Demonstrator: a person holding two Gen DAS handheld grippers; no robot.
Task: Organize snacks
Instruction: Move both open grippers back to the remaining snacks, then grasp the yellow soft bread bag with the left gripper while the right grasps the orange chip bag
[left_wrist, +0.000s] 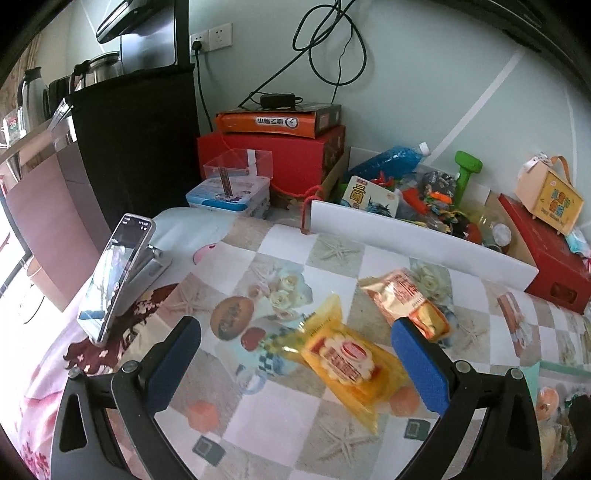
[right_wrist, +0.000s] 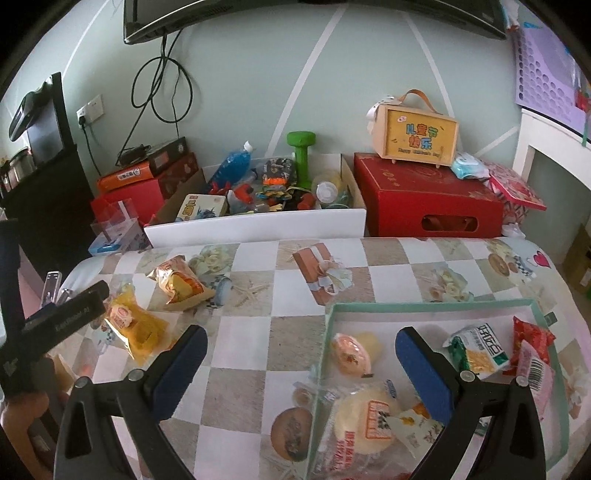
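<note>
On the checkered, picture-printed desk, two snacks lie loose on the left side. Left tool hovers over the yellow plastic-wrapped snack pack, jaws spread wide, nothing pinched; the pack lies flat between its blue-padded fingers, nearer the right one. Orange foil-wrapped snack pack sits just beyond, its near end partly behind that right finger. Both packs show again in the right wrist view, far left. Right tool also spread wide, empty, hanging over the near-left corner of the mint-green shallow cardboard tray on the right part of the desk. Inside the tray: round pale cake in clear wrapper, small peach-coloured wrapped sweet, green-and-white snack packet, red snack packet, pink-white barcode packet. Far side: white-fronted box of toys, red cardboard gift box. Phone on a stand at the desk's left edge.
</note>
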